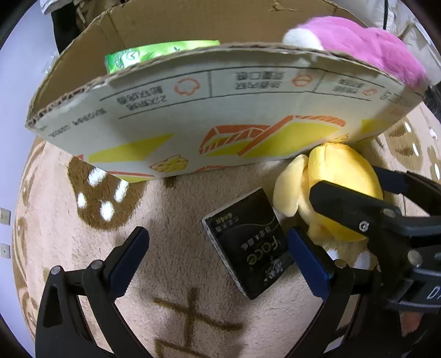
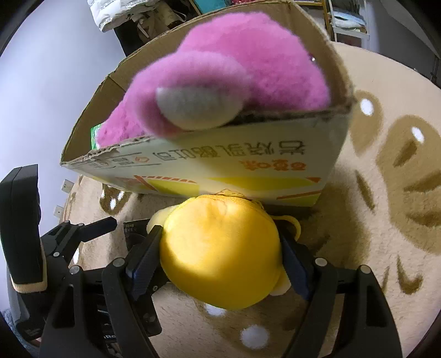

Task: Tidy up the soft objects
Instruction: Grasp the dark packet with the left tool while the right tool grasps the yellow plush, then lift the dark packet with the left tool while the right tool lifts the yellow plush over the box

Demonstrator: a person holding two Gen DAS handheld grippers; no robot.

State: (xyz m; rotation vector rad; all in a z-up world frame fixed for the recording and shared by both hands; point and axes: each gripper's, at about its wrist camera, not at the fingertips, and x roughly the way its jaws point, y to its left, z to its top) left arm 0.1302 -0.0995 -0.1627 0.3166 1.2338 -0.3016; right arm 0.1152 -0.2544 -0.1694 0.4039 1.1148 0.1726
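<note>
A yellow plush toy (image 2: pixel 220 253) lies on the rug against the front of a cardboard box (image 2: pixel 220 165). My right gripper (image 2: pixel 220 258) is shut on the yellow plush, one finger on each side. The plush also shows in the left wrist view (image 1: pixel 339 176) with the right gripper's fingers (image 1: pixel 344 203) on it. A pink plush toy (image 2: pixel 220 79) sits in the box, hanging over its rim; it also shows in the left wrist view (image 1: pixel 366 46). My left gripper (image 1: pixel 220 264) is open and empty above the rug, with a black tissue pack (image 1: pixel 248 242) between its fingers.
The box (image 1: pixel 193 110) also holds a green pack (image 1: pixel 154 55). A beige rug (image 1: pixel 179 220) with brown patterns covers the floor. Furniture and bags stand behind the box (image 2: pixel 143 19). A white wall is at the left.
</note>
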